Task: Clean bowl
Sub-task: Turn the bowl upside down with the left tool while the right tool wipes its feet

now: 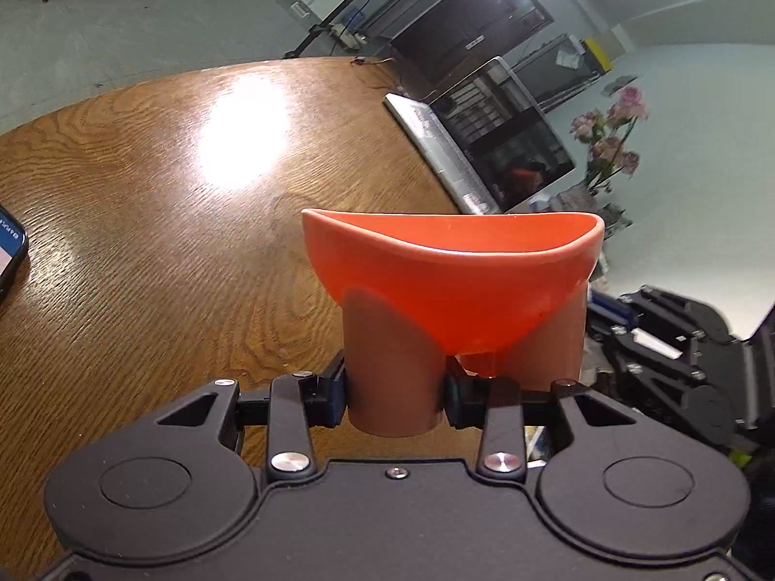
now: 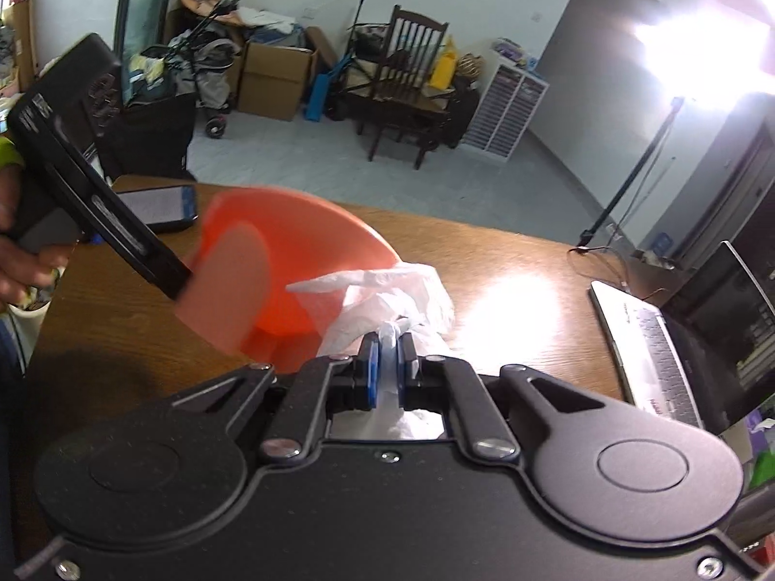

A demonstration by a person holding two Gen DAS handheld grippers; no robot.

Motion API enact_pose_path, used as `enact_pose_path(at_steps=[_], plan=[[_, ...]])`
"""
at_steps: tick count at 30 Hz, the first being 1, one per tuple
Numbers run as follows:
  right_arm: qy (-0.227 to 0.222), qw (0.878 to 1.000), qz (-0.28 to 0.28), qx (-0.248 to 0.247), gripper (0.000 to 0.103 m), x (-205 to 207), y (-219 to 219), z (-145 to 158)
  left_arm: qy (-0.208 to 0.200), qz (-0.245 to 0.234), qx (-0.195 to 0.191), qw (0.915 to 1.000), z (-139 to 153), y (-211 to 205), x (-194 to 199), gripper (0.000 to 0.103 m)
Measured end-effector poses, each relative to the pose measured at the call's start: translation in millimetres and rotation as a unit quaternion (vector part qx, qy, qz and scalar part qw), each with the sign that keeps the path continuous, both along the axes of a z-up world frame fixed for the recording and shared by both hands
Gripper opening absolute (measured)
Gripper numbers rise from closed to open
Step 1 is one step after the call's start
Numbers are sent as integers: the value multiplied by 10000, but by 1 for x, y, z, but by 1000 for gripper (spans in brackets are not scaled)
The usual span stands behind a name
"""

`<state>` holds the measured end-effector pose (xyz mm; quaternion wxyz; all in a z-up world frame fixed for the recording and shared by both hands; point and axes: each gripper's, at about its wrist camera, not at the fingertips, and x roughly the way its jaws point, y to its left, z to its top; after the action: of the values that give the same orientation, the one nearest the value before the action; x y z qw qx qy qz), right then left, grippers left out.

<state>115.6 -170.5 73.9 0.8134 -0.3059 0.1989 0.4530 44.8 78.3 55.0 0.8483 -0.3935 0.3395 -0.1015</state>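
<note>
An orange bowl (image 1: 455, 266) is clamped by its wall in my left gripper (image 1: 465, 339), held above the wooden table (image 1: 145, 222). The brownish finger pads (image 1: 387, 363) sit on each side of the wall. In the right wrist view the bowl (image 2: 310, 242) is tilted with its opening toward my right gripper (image 2: 387, 339). The left gripper (image 2: 220, 290) shows there at the bowl's near rim. My right gripper is shut on a crumpled white tissue (image 2: 387, 290), whose front reaches the bowl's rim and inside.
An open laptop (image 2: 678, 329) sits at the table's right side and also shows in the left wrist view (image 1: 484, 145). A phone (image 2: 160, 206) lies on the table behind the bowl. Pink flowers (image 1: 610, 140) stand beyond the laptop. Chairs and boxes stand across the room.
</note>
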Motion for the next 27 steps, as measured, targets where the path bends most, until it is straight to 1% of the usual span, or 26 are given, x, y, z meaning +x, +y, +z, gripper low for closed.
enact_pose_path(at_steps=[3,5,6,8,10,12,14,16,18,22,27], plan=[[133,9992,51,386,7,0,-7,19,-296,-68,-96,9995,20,0,-5,37],[60,9986,128,508,7,-4,-9,30,-469,-97,-130,9988,31,-1,-8,37],[-52,9980,190,605,7,-6,-9,43,-550,-100,-163,9983,38,0,-9,37],[-168,9974,209,673,7,-7,-11,52,-711,-115,-281,9970,52,0,-9,37],[-391,9963,185,749,7,-6,-17,66,-863,-154,-371,9955,63,0,-9,37],[-452,9947,156,908,7,-4,-22,78,-1109,-243,-520,9922,81,1,-10,37],[-472,9933,137,1041,7,-2,-27,87,-1360,-391,-778,9869,94,2,-8,37],[-448,9900,144,1330,7,-1,-34,103,-1568,-529,-876,9823,105,1,-7,37],[-496,9885,141,1422,7,0,-35,109,-1738,-611,-955,9782,116,-2,-6,37],[-648,9855,183,1557,7,-2,-40,122,-1883,-622,-1284,9717,128,-4,-4,37],[-676,9862,187,1497,7,-5,-44,118,-1953,-533,-1599,9662,136,-7,-3,37]])
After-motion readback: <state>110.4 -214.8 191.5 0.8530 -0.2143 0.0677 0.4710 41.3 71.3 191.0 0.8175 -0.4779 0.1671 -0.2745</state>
